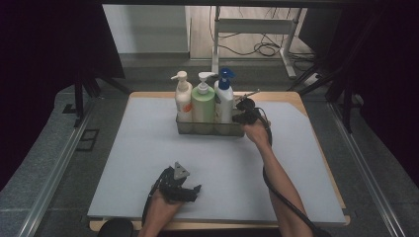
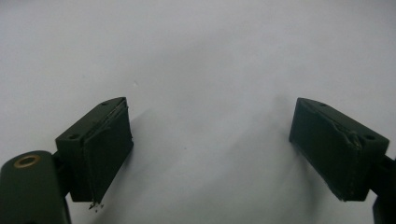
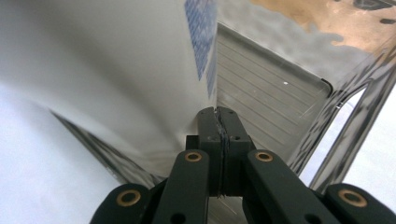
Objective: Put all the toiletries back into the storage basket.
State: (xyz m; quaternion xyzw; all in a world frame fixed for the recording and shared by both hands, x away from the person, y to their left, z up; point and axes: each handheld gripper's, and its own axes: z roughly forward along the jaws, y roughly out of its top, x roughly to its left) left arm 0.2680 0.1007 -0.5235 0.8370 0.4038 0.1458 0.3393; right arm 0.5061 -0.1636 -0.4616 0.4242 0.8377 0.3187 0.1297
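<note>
Three pump bottles stand in a clear bin point(image 1: 210, 128) at the back middle of the mat: a cream bottle point(image 1: 183, 101), a green bottle point(image 1: 203, 102) and a white bottle with a blue pump point(image 1: 226, 98). My right gripper point(image 1: 240, 114) is at the bin's right end, beside the white bottle. In the right gripper view its jaws point(image 3: 219, 113) are pressed together on the bin's thin clear wall, with the white bottle point(image 3: 116, 70) at left and the bin's ribbed floor point(image 3: 271, 84) at right. My left gripper point(image 1: 184, 186) rests near the front edge, open over bare mat point(image 2: 210, 112).
A pale grey mat point(image 1: 148, 163) covers the wooden table point(image 1: 296, 97). Metal rails point(image 1: 54, 173) run along both sides. Behind the table stand a desk frame point(image 1: 215, 49) and loose floor cables point(image 1: 267, 48).
</note>
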